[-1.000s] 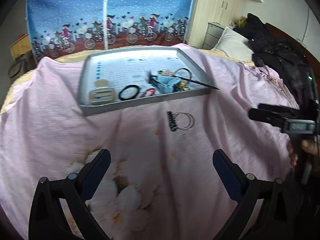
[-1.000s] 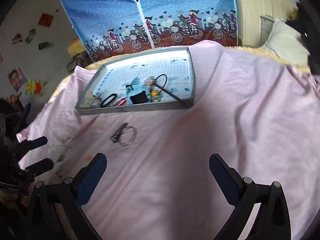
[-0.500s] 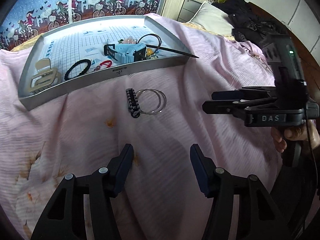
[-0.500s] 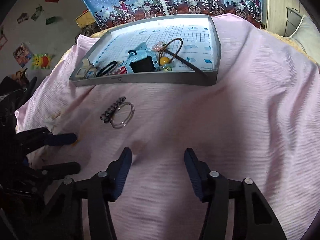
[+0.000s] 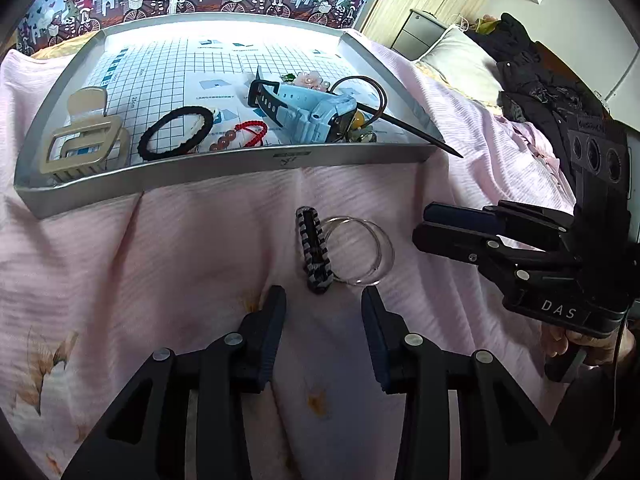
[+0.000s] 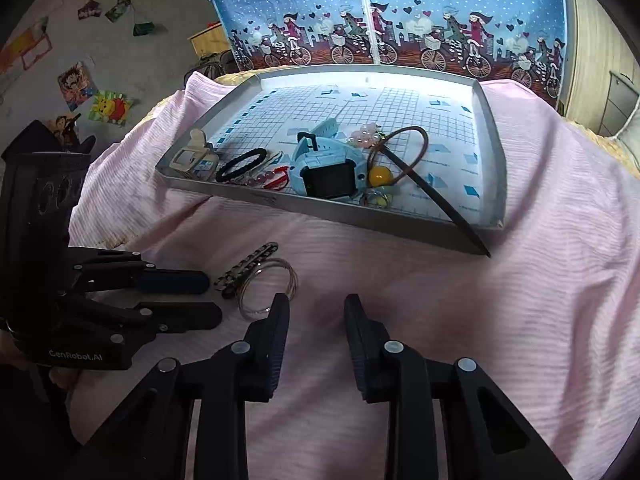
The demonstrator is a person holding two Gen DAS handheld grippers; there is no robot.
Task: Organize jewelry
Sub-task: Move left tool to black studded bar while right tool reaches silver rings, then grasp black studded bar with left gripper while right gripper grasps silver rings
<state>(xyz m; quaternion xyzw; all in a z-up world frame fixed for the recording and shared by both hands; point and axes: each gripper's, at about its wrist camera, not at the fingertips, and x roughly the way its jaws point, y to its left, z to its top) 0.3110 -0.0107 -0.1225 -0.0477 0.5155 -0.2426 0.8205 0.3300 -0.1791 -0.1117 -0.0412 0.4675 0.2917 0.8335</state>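
The left claw [image 5: 323,307] is being held partly open and empty above the pink bedspread [image 5: 160,264], its tips just short of a black-and-white hair clip [image 5: 314,254] that is lying touching two thin silver bangles [image 5: 360,250]. The right claw [image 6: 316,312] is also being held partly open with nothing between its fingers, just beside the bangles [image 6: 267,286] and the clip [image 6: 246,270]. Beyond them, a grey tray [image 5: 224,168] is being used to hold a beige claw clip [image 5: 84,140], a black hair tie [image 5: 176,132], a red beaded bracelet [image 5: 240,138], a light-blue watch [image 5: 304,110] and a dark hair stick [image 5: 412,130], whose tip is sticking out over the tray's rim.
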